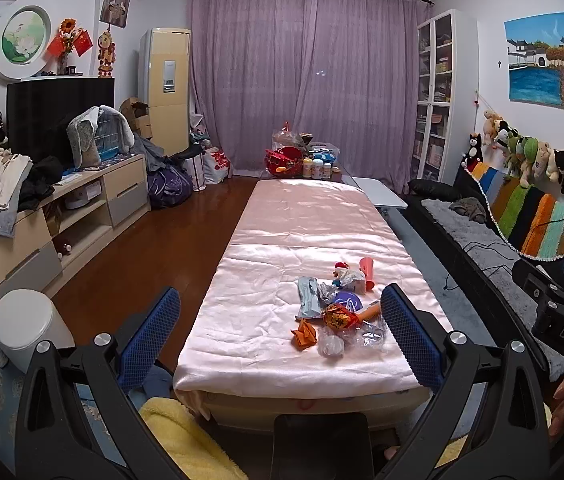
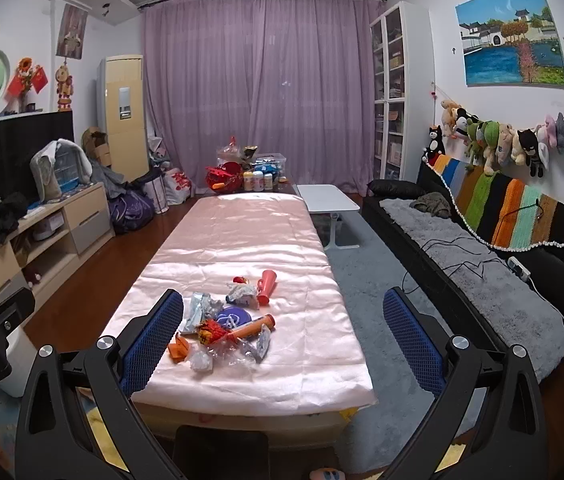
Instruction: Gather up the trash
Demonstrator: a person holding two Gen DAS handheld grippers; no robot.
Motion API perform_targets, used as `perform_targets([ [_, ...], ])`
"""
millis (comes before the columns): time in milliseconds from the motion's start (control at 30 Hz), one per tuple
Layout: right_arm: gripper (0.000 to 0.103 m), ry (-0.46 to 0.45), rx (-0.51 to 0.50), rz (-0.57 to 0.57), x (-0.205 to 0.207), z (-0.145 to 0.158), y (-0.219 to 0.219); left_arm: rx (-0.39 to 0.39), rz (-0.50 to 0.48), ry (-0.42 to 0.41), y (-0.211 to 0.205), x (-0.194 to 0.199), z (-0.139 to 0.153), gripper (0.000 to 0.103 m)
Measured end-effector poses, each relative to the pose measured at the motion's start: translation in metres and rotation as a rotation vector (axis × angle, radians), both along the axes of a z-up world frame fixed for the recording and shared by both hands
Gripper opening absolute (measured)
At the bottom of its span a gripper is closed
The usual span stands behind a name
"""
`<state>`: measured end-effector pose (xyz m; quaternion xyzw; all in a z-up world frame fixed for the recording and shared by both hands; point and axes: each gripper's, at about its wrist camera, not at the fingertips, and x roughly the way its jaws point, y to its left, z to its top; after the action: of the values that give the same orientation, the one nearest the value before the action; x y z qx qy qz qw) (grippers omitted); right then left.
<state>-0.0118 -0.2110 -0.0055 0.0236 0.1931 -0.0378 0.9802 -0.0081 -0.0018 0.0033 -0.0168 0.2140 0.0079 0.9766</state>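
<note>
A pile of trash [image 1: 336, 308] lies on the near end of a long table with a pink satin cloth [image 1: 261, 300]: wrappers, an orange crumpled paper [image 1: 304, 333], clear plastic, a purple disc, an orange tube, a red cup [image 1: 366, 272]. The same pile [image 2: 227, 324] shows in the right wrist view on the cloth [image 2: 302, 344]. My left gripper [image 1: 279, 334] is open and empty, held before the table's near edge. My right gripper [image 2: 282, 338] is open and empty, also short of the pile. A white lidded bin [image 1: 27, 326] stands on the floor at the left.
A TV cabinet [image 1: 81, 208] with clothes runs along the left wall. A black sofa [image 2: 482, 264] with a grey throw runs along the right. A small white side table [image 2: 328, 198] stands beside the long table. Bottles and bags [image 1: 302, 160] crowd the far end.
</note>
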Motion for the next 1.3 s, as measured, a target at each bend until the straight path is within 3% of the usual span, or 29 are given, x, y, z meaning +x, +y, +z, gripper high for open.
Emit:
perform_targets([
  [1300,0.1,-0.032,-0.004,0.022,-0.009,0.0043,0.0053,0.009,-0.001,-0.022,-0.002,-0.0068,0.004,0.095],
])
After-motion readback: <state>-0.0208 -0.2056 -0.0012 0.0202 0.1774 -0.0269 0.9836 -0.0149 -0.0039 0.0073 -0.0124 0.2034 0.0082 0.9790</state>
